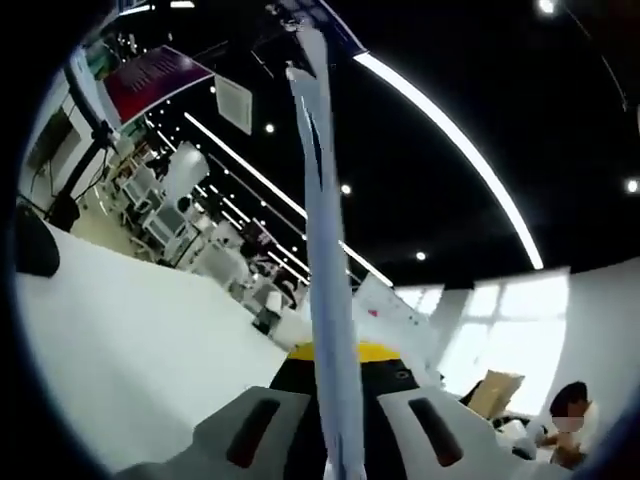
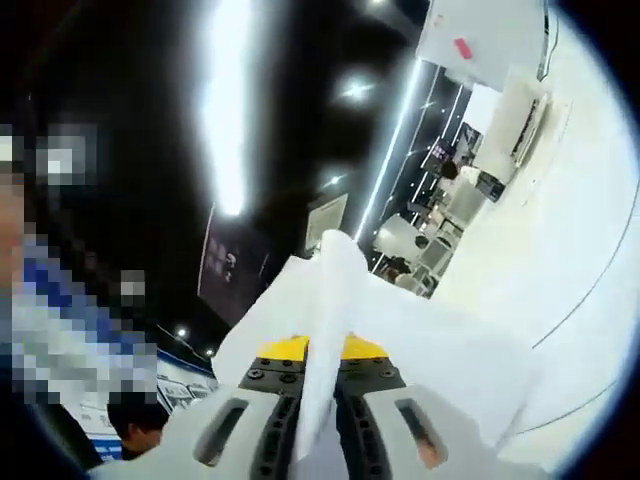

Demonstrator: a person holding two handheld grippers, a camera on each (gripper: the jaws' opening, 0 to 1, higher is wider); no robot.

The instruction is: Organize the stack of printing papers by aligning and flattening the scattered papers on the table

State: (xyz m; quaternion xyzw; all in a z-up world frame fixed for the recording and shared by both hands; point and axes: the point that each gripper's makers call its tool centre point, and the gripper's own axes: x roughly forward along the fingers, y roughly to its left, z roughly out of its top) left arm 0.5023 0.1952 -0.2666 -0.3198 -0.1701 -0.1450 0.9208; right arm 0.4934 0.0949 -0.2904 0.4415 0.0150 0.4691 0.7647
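Note:
A thin stack of white printing papers (image 1: pixel 325 260) stands edge-on up the middle of the left gripper view, lifted off the white table (image 1: pixel 140 340). My left gripper (image 1: pixel 340 440) is shut on its lower edge, light grey jaws pressed to both sides. In the right gripper view the same white papers (image 2: pixel 330 320) rise between the jaws and spread out to either side. My right gripper (image 2: pixel 318 425) is shut on them. Both views tilt up toward the dark ceiling.
The white table (image 2: pixel 560 250) runs along the right of the right gripper view. A dark round object (image 1: pixel 35 245) lies at the table's far left. White machines (image 1: pixel 170 200) and a cardboard box (image 1: pixel 495 390) stand behind. A seated person (image 1: pixel 570 420) is at lower right.

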